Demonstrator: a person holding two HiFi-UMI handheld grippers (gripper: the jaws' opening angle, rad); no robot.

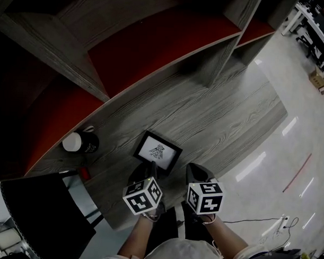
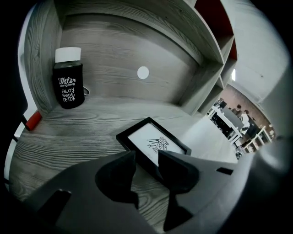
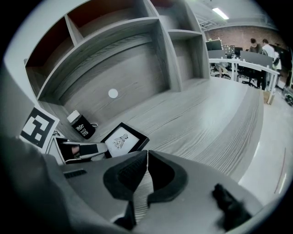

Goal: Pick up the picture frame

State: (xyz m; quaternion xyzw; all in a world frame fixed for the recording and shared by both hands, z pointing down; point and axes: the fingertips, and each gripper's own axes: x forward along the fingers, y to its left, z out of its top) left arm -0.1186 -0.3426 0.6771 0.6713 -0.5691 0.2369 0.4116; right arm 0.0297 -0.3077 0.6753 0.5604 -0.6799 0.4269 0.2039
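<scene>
Though mostly clear, picture frame (image 2: 153, 140) partly behind open left claw (image 2: 146, 153).

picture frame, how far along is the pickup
Done: the left gripper is at the near edge of the picture frame, jaws apart. In hand: lining up the grip. Nothing is gripped, and the frame lies flat on the wooden shelf. The right gripper is shut and empty beside it. Left: close on the edge and lift.
</scene>
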